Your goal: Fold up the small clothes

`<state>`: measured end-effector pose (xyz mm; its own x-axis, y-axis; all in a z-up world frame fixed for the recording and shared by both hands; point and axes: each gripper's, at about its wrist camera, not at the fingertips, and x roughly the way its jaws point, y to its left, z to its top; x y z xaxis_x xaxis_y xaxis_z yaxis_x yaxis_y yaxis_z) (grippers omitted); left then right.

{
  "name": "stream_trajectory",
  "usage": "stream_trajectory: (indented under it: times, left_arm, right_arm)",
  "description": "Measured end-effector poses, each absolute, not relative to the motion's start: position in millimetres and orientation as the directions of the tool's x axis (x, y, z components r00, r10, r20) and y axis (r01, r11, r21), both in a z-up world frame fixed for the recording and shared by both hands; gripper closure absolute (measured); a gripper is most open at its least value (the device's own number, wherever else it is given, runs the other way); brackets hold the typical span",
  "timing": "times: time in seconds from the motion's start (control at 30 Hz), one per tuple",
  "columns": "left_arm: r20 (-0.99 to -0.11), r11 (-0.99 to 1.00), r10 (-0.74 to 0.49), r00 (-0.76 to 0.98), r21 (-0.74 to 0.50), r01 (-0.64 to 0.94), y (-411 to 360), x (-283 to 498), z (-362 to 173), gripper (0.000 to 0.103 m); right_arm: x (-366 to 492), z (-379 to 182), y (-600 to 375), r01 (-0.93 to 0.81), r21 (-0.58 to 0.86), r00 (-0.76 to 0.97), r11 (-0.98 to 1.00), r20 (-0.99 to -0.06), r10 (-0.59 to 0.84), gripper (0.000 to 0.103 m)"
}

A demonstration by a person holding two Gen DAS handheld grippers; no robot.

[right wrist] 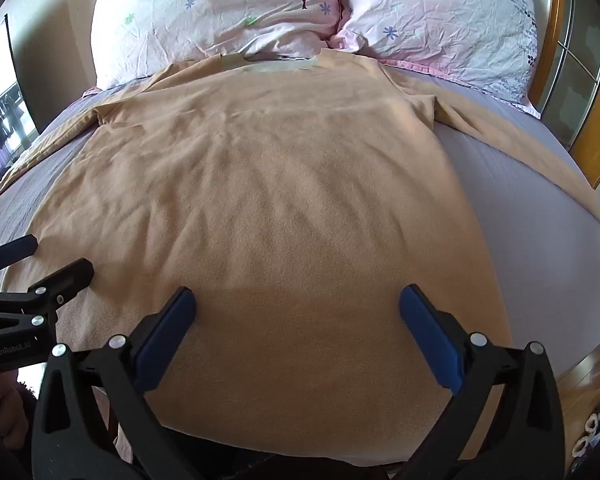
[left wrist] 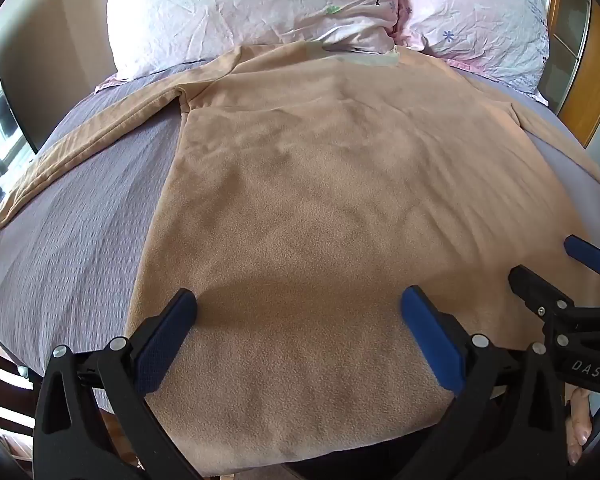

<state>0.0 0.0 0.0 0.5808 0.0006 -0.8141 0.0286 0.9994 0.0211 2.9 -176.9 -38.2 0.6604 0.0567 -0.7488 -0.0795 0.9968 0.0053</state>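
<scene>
Two grippers hover over the near edge of the bed, and both have their blue-padded fingers spread wide, holding nothing. On the left side, the left gripper (left wrist: 298, 300) is above the hem region of the tan long-sleeved fleece shirt (left wrist: 320, 184), close to that shirt's left side edge. The shirt lies flat on the grey textured bed sheet (left wrist: 80, 216), in the middle of the bed, its body smooth with only small wrinkles. Further right, the right gripper (right wrist: 298, 300) hangs over the hem nearer to the right side edge.

I think the main risk is in the grasp: the fleece looks soft and thick, so a finger may catch the sheet together with the hem, or take only one layer, and then the fold will come out crooked. If the two grippers lift unevenly, the hem will also turn askew.

The shirt's long axis runs from the near edge toward the head of the bed; its pale collar (right wrist: 280, 65) points at the two pink flowered pillows (right wrist: 228, 4), and both sleeves stretch out sideways and toward the near edge.
</scene>
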Motion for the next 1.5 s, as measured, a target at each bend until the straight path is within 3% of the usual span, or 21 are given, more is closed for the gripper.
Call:
stream_trajectory:
  times: [1.5]
  left_arm:
    - [-0.812,0.999,0.002,0.584,0.023,0.029,-0.1,0.0,0.2,0.001]
  right_arm:
    - [3.8,-39.0,-177.7,-0.073,0.007,0.658,0.997,-0.751,0.053,0.002]
